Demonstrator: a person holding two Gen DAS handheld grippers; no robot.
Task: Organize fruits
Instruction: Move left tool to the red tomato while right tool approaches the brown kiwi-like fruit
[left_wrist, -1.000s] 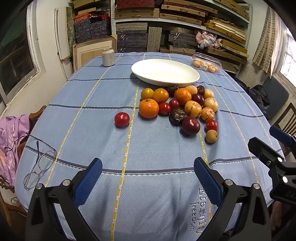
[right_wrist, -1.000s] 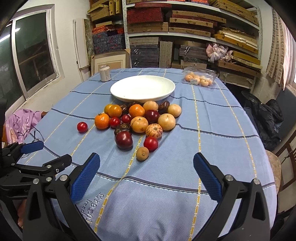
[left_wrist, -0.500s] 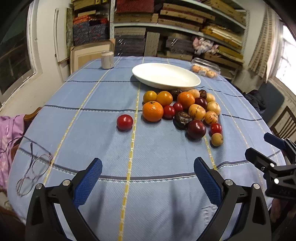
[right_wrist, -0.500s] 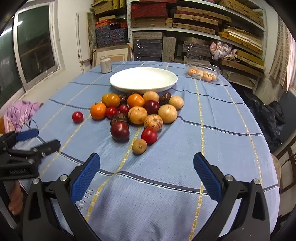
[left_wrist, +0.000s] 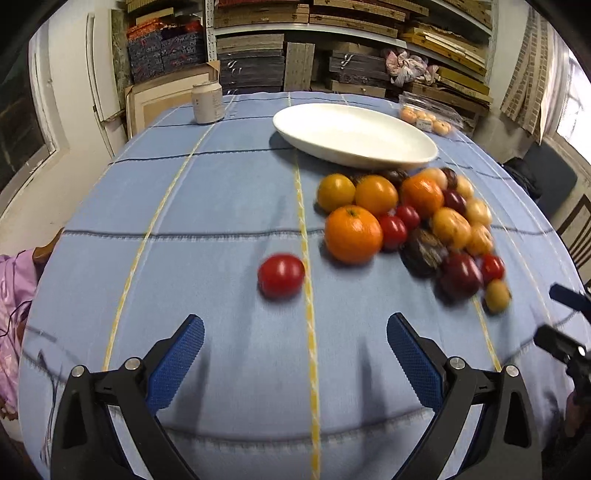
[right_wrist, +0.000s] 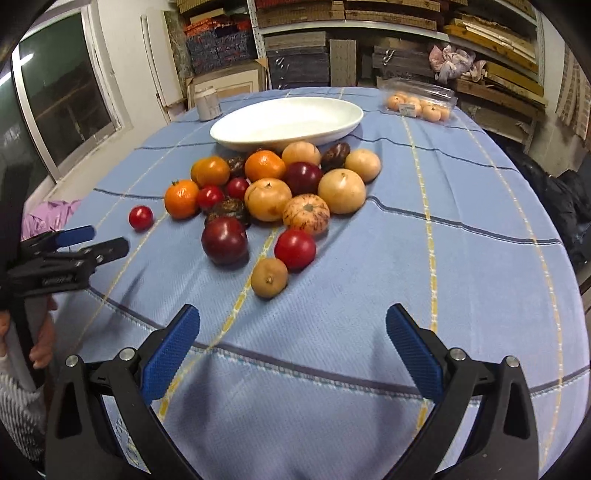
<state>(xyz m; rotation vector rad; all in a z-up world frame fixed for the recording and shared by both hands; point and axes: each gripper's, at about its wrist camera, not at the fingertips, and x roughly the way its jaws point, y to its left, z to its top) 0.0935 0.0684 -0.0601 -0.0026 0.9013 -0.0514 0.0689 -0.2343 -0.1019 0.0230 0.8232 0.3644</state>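
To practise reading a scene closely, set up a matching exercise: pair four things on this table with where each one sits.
Things
1. white dish
2. lone red tomato
3. clear pack of small oranges
4. pale jar

Places
A. far right corner of the table
B. just ahead of the open left gripper, apart from the heap
C. far left of the table, left of the dish
D. right behind the fruit heap

Pairs: 1-D, 2-B, 3-A, 4-C
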